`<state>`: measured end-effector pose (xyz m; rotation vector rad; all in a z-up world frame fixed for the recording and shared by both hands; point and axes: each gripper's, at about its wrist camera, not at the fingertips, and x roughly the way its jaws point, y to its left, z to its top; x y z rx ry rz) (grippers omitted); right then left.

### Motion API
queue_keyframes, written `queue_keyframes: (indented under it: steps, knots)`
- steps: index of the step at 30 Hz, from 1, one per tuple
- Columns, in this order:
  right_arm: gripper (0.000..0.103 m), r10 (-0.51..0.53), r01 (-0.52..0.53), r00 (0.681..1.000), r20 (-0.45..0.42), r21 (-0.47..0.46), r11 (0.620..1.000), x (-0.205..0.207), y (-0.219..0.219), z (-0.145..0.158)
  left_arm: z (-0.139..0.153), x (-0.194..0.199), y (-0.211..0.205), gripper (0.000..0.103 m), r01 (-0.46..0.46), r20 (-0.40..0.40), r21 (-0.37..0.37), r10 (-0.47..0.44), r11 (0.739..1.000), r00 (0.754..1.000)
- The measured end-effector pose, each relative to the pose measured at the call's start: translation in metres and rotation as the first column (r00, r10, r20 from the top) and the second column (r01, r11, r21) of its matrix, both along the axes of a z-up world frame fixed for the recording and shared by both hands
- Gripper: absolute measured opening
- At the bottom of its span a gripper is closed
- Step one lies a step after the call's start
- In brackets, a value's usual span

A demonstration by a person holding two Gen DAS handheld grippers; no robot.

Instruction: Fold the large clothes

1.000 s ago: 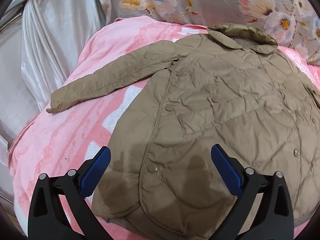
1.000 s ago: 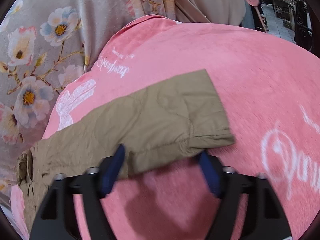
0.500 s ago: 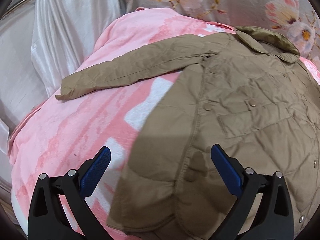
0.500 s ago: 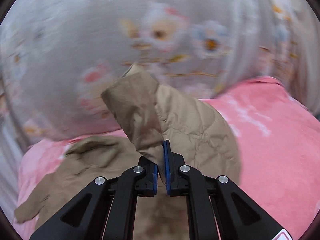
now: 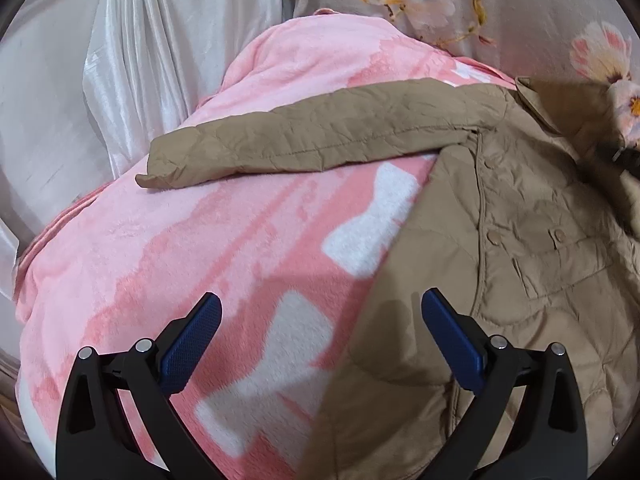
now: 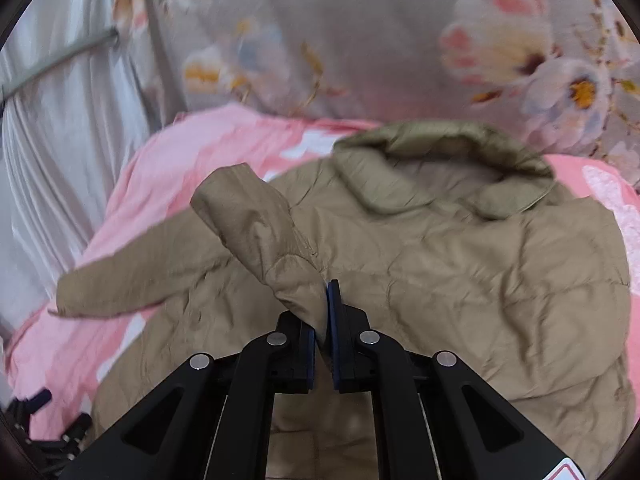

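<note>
A tan quilted jacket (image 5: 520,248) lies front up on a pink blanket (image 5: 200,248). Its one sleeve (image 5: 312,136) stretches out to the left across the blanket. My left gripper (image 5: 320,328) is open and empty, low over the jacket's left hem edge and the blanket. My right gripper (image 6: 323,320) is shut on the cuff of the other sleeve (image 6: 260,224) and holds it lifted over the jacket's chest (image 6: 460,280), below the collar (image 6: 432,152). The outstretched sleeve also shows in the right wrist view (image 6: 132,276).
A floral grey cloth (image 6: 360,40) hangs behind the bed. A shiny white curtain (image 5: 100,80) hangs at the left. The blanket drops off at its left edge (image 5: 36,248). The left gripper's black frame (image 6: 48,436) shows at the bottom left of the right wrist view.
My right gripper closed on the right sleeve cuff, lifted it and carried it left over the jacket body. My left gripper, still open, shifted left toward the hem edge.
</note>
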<state>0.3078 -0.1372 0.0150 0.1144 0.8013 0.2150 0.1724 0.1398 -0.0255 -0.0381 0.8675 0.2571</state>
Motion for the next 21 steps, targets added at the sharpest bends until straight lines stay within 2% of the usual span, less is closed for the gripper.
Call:
queue_keyframes:
  steps: [3, 5, 6, 7, 8, 10, 12, 13, 15, 16, 17, 18, 19, 21]
  knots:
    - [0.015, 0.025, -0.027, 0.998, -0.049, -0.039, 0.999, -0.001, 0.016, -0.017, 0.005, 0.004, 0.001, 0.098, 0.018, 0.01, -0.029, -0.017, 0.999, 1.0]
    - [0.018, 0.048, -0.052, 0.996, -0.074, -0.057, 0.997, -0.005, 0.024, -0.019, 0.009, 0.01, -0.001, 0.098, 0.057, 0.013, -0.086, -0.056, 0.995, 0.998]
    - [0.028, 0.06, -0.064, 0.995, -0.08, -0.049, 0.997, -0.009, 0.021, -0.02, 0.011, 0.014, -0.003, 0.098, 0.083, 0.013, -0.127, -0.083, 0.988, 0.997]
    - [0.045, 0.084, -0.086, 0.993, -0.08, -0.02, 0.996, -0.019, 0.02, -0.016, 0.015, 0.02, -0.006, 0.098, 0.114, 0.016, -0.182, -0.113, 0.977, 0.994]
    - [0.057, 0.095, -0.095, 0.993, -0.074, 0.002, 0.995, -0.027, 0.017, -0.015, 0.018, 0.025, -0.009, 0.098, 0.131, 0.023, -0.218, -0.129, 0.967, 0.991]
    - [0.065, 0.111, -0.109, 0.993, -0.049, 0.036, 0.993, -0.048, 0.007, -0.008, 0.026, 0.038, -0.019, 0.098, 0.191, 0.045, -0.314, -0.186, 0.93, 0.982]
    - [0.065, 0.085, -0.083, 0.996, -0.026, 0.051, 0.995, -0.071, -0.015, -0.002, 0.028, 0.061, -0.037, 0.098, 0.278, 0.048, -0.443, -0.287, 0.852, 0.957]
    - [0.065, 0.061, -0.059, 0.998, -0.025, 0.063, 0.996, -0.077, -0.026, -0.001, 0.023, 0.079, -0.049, 0.098, 0.301, 0.021, -0.522, -0.34, 0.798, 0.94]
    - [0.065, -0.038, 0.041, 0.999, -0.037, 0.109, 0.993, -0.087, -0.068, -0.001, 0.011, 0.104, -0.066, 0.098, 0.299, -0.006, -0.623, -0.387, 0.723, 0.922]
    - [0.065, -0.089, 0.095, 0.995, -0.049, 0.132, 0.987, -0.089, -0.089, -0.003, 0.003, 0.118, -0.077, 0.098, 0.267, -0.039, -0.655, -0.384, 0.707, 0.922]
    - [0.065, -0.155, 0.164, 0.986, -0.067, 0.161, 0.973, -0.091, -0.116, -0.007, -0.001, 0.125, -0.083, 0.098, 0.261, -0.038, -0.675, -0.386, 0.69, 0.922]
    - [0.066, -0.241, 0.255, 0.966, -0.094, 0.203, 0.945, -0.093, -0.149, -0.013, -0.005, 0.133, -0.09, 0.097, 0.256, -0.042, -0.685, -0.388, 0.682, 0.921]
    - [0.066, -0.288, 0.306, 0.951, -0.109, 0.23, 0.924, -0.093, -0.166, -0.017, -0.008, 0.138, -0.095, 0.097, 0.239, -0.054, -0.686, -0.375, 0.687, 0.925]
    - [0.067, -0.398, 0.427, 0.904, -0.155, 0.307, 0.851, -0.091, -0.214, -0.029, -0.012, 0.149, -0.103, 0.092, 0.214, -0.046, -0.7, -0.342, 0.682, 0.939]
